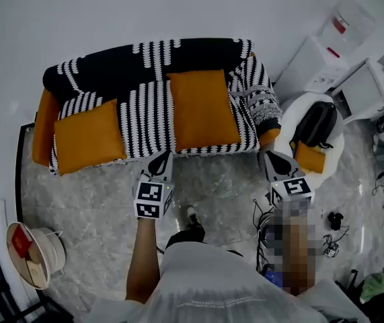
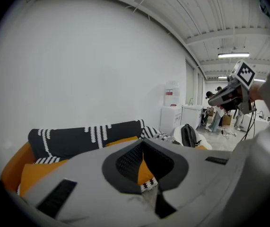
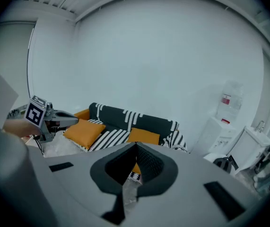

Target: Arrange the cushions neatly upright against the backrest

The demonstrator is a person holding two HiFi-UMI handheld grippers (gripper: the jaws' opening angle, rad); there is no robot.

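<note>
By the left arm of the sofa, one orange cushion lies flat on the seat. Its front edge is at the front edge of the seat, and it is a bit crooked. The black and white cover shows on the seat beside it. Your left gripper is over the floor, with its tip just at the front edge of the sofa, between the two cushions. Its jaws look closed at the tips and they hold nothing. The second orange cushion lies flat too, right of the middle of the seat, with its far edge close to the backrest. Neither cushion stands up against the backrest. Your right gripper is near the right front corner of the sofa, over the floor. Its jaws are pressed together and they hold nothing. Just past that corner is a round white chair. A black backpack sits on it, with a small orange cushion at the front. A white water cooler stands by the wall behind the chair.
</note>
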